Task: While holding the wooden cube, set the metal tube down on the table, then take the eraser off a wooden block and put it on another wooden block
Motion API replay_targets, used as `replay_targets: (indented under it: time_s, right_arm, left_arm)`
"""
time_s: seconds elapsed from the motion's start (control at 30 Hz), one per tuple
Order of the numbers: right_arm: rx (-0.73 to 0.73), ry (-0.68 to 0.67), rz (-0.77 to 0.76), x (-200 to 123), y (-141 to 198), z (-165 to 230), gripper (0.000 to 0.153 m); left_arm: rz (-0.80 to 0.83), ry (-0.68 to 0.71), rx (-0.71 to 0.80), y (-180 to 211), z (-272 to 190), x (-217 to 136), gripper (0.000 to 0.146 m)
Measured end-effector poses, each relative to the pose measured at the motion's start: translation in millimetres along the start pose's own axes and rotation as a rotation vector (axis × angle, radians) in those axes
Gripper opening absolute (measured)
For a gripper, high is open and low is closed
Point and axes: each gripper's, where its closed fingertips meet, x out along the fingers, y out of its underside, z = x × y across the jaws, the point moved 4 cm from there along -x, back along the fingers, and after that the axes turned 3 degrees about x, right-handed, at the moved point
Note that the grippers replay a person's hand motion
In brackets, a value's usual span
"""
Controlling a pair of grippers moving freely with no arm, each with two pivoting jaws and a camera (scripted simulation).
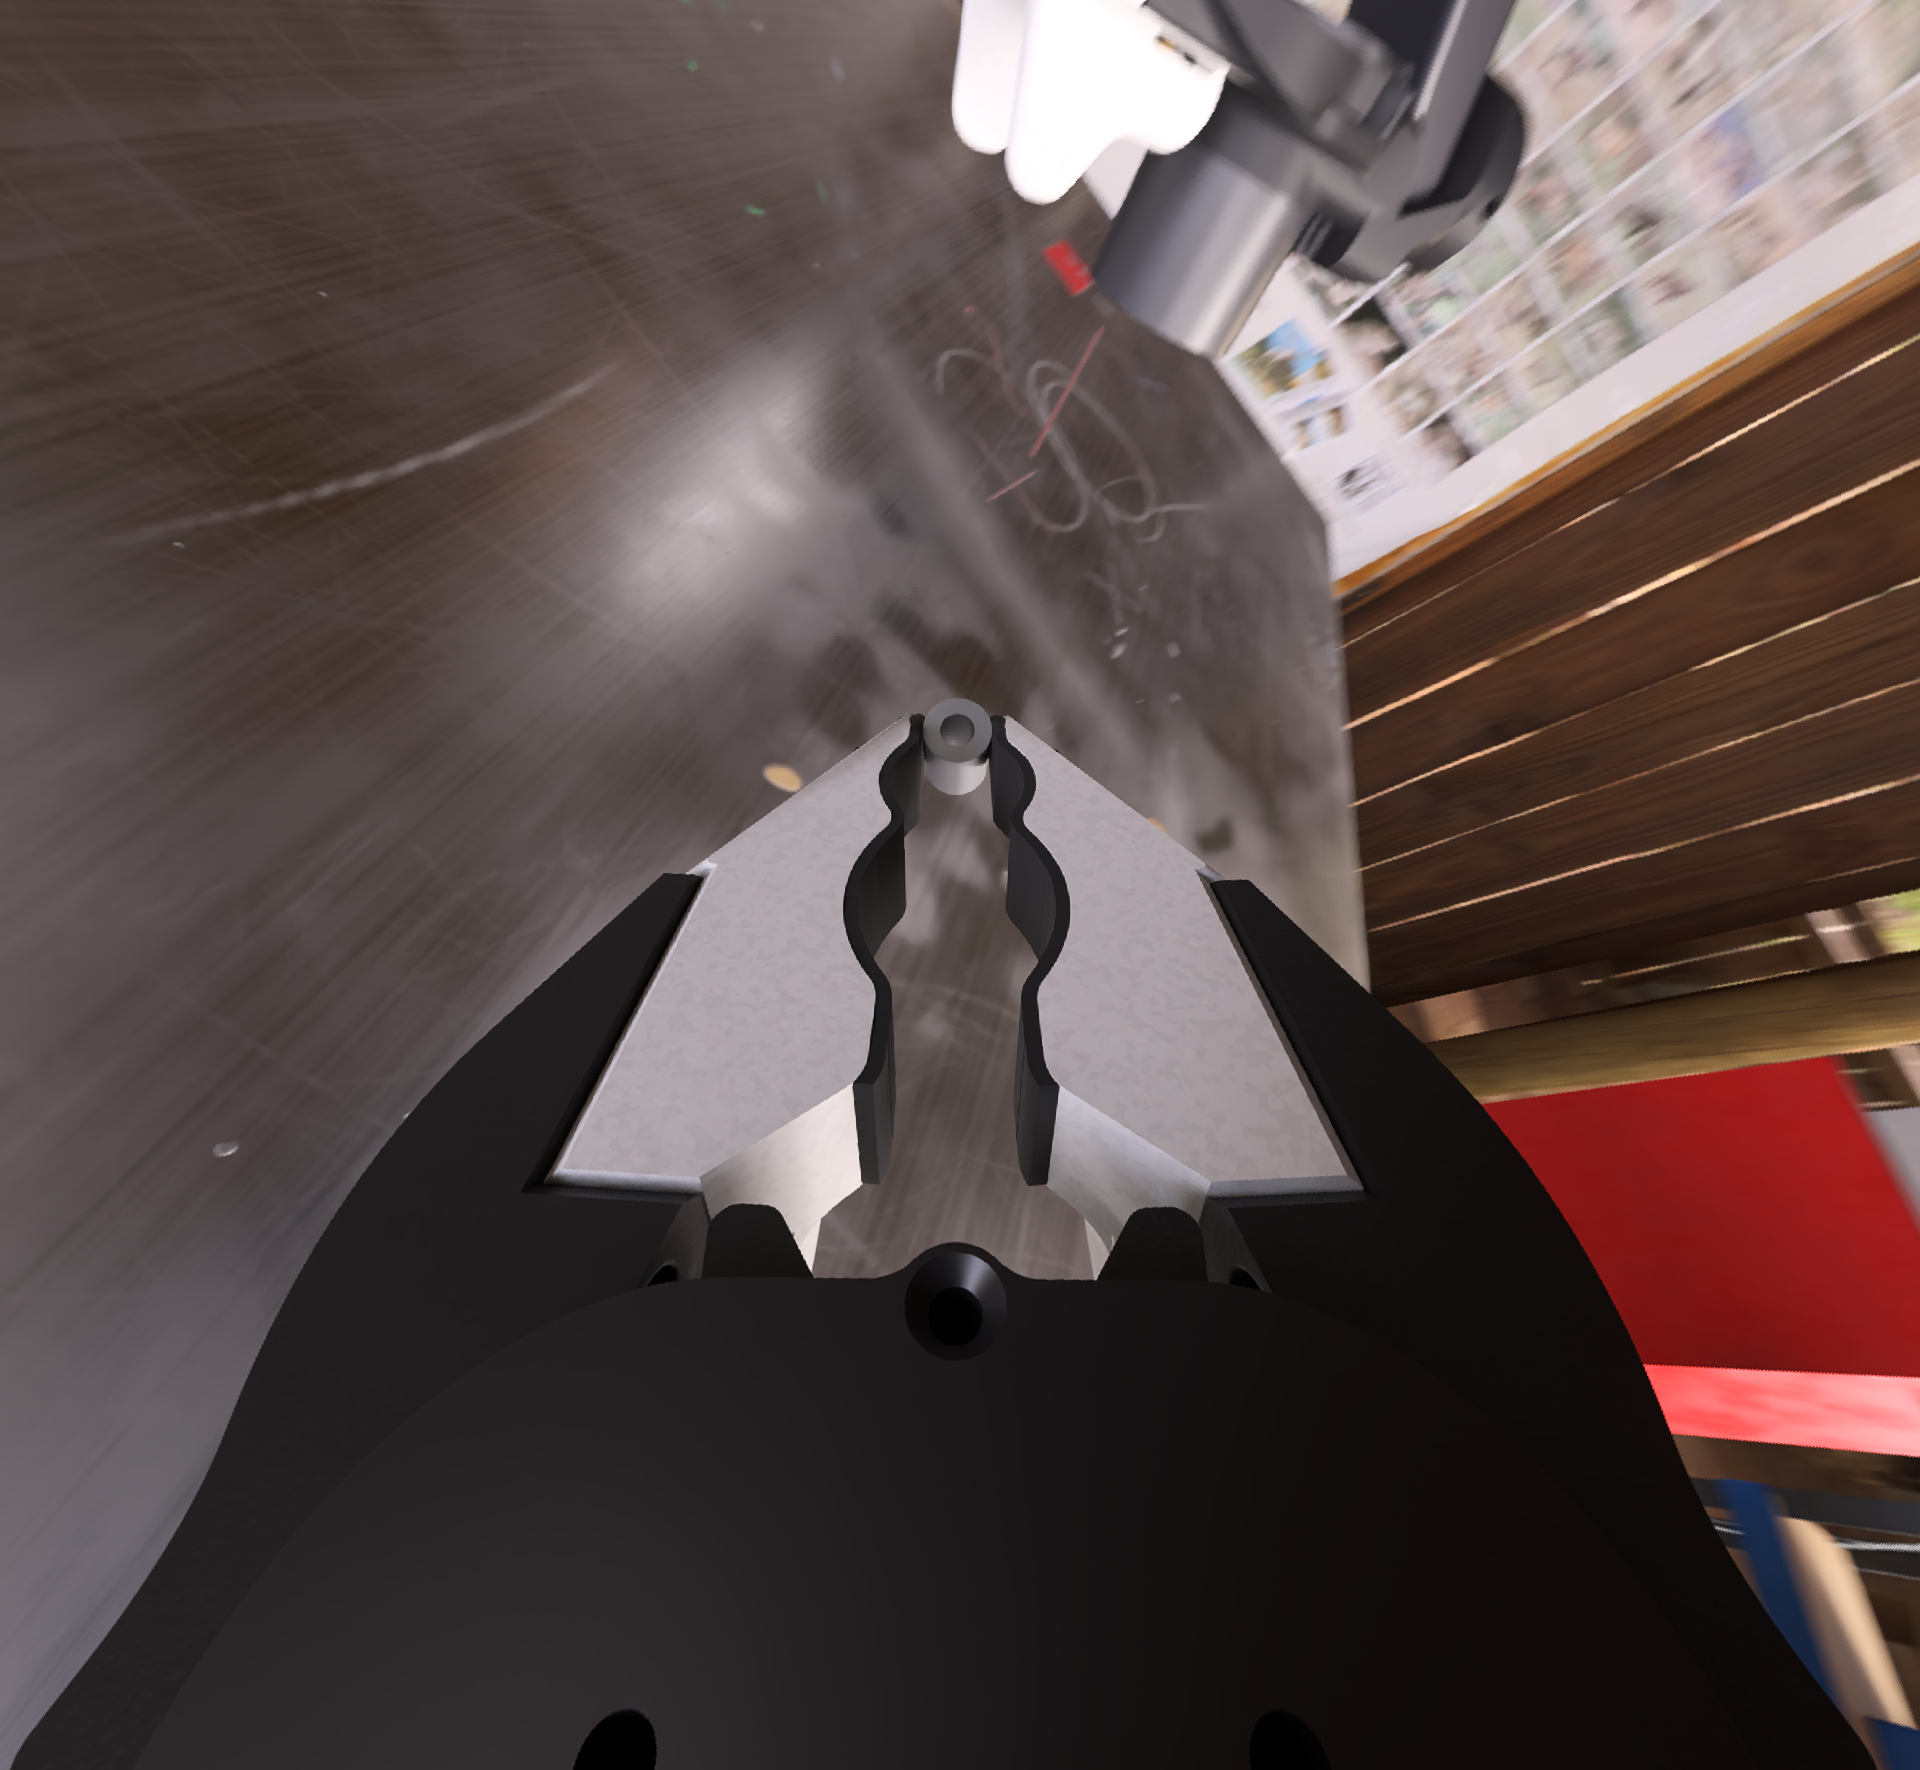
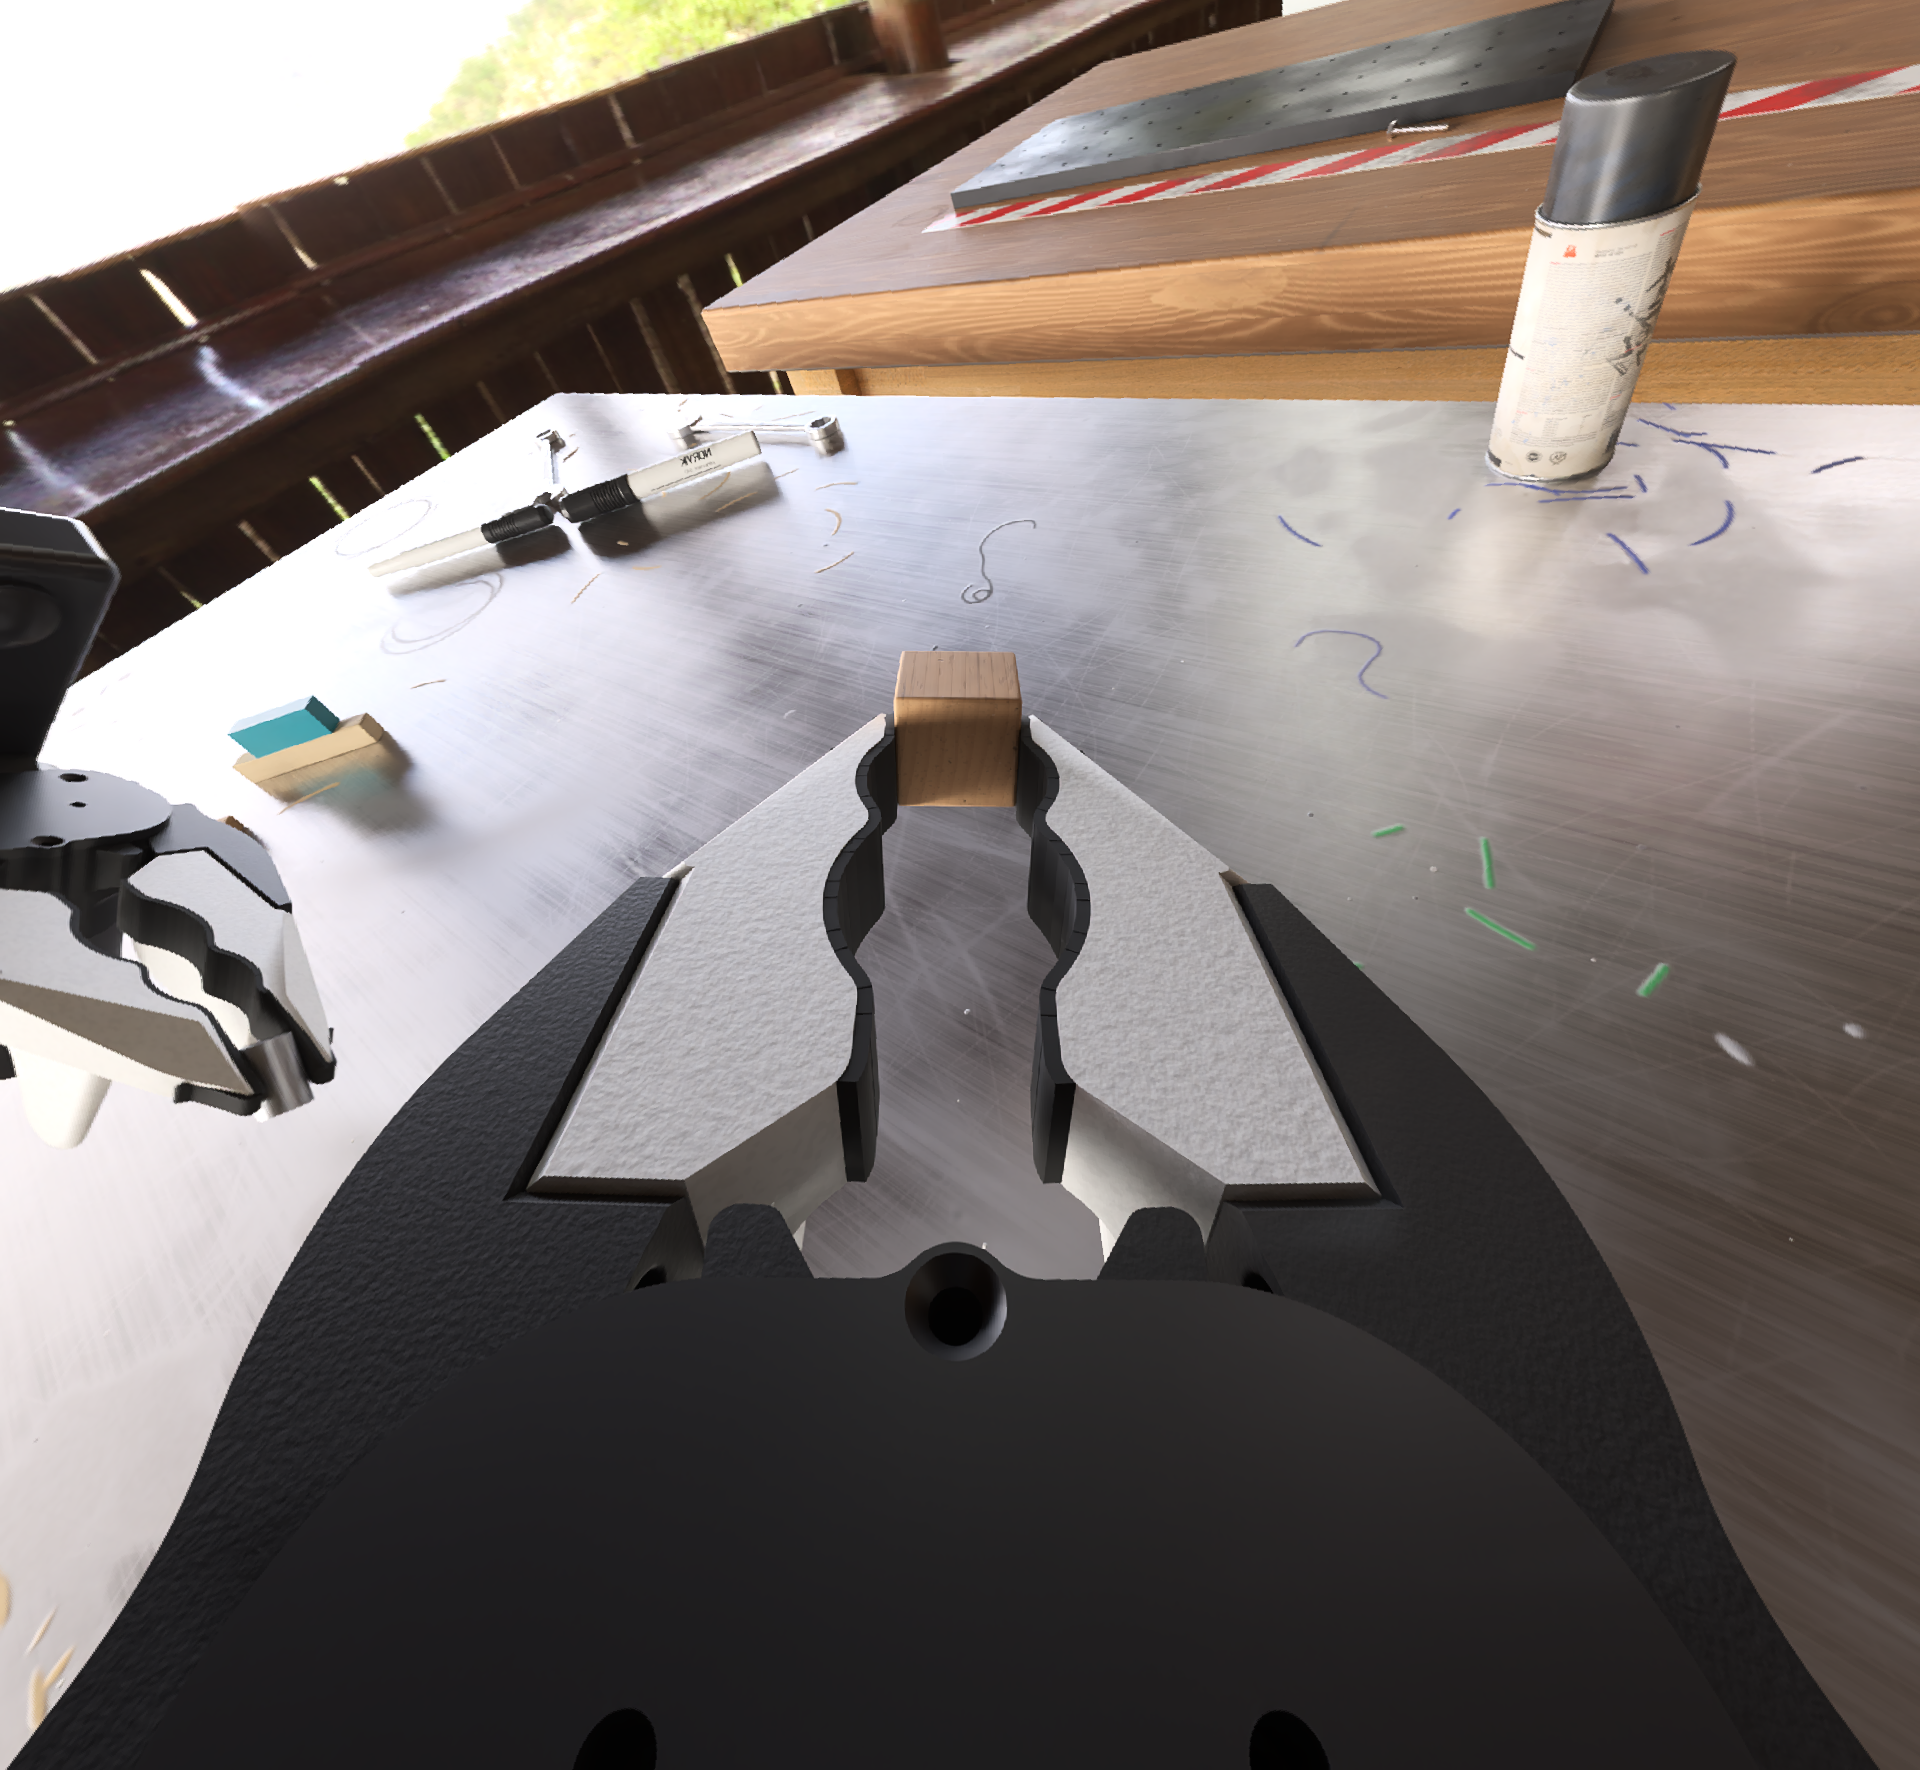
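Observation:
My left gripper [image 1: 956, 766] is shut on a small metal tube [image 1: 954, 741], held at the fingertips over the steel table [image 1: 416, 473]. It also shows in the right wrist view [image 2: 265, 1060], with the tube [image 2: 281, 1076] at its tips. My right gripper [image 2: 956, 764] is shut on a wooden cube [image 2: 956, 718] above the table. A teal eraser [image 2: 283, 725] lies on a flat wooden block [image 2: 332, 759] at the left, beyond the left gripper. The right gripper [image 1: 1023, 151] shows at the top of the left wrist view; the cube is hidden there.
Two white markers [image 2: 582, 505] and a socket wrench [image 2: 774, 430] lie at the table's far left. A spray can [image 2: 1590, 318] stands at the far right. Behind is a wooden bench [image 2: 1143, 307] with a grey perforated plate [image 2: 1299, 99]. Green chips [image 2: 1496, 925] litter the right.

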Motion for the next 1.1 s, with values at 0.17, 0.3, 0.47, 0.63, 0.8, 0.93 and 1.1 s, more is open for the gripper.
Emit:
replay_targets:
  time_s: [0.17, 0.3, 0.47, 0.63, 0.8, 0.93, 1.1]
  right_arm:
    - [-0.001, 0.013, -0.004, -1.8, -0.1, -1.3, 0.021]
    - [-0.091, 0.102, -0.016, -4.7, -3.1, -5.4, 0.021]
    - [-0.216, 0.156, 0.012, -3.6, -2.0, -3.0, 0.021]
    - [-0.198, 0.117, 0.03, 0.4, 0.3, -0.3, 0.021]
    - [-0.168, 0.137, 0.053, 0.7, 3.4, -5.7, 0.021]
    - [-0.148, 0.139, 0.055, 0.1, 3.9, -8.4, 0.021]
    - [-0.146, 0.128, 0.054, 0.5, 4.1, -7.5, 0.021]
  left_arm:
    - [0.101, -0.179, 0.179, 7.4, 3.8, 5.3, 0.012]
    - [0.151, -0.327, 0.314, 11.0, 7.4, 4.7, 0.012]
    - [0.192, -0.328, 0.339, 15.3, 7.2, 9.4, 0.012]
    - [0.208, -0.332, 0.347, 17.4, 8.5, 10.9, 0.012]
    - [0.227, -0.345, 0.369, 19.3, 8.9, 12.9, 0.012]
    - [0.23, -0.35, 0.377, 19.5, 9.3, 13.6, 0.012]
    - [0.23, -0.37, 0.4, 18.9, 10.4, 13.7, 0.012]
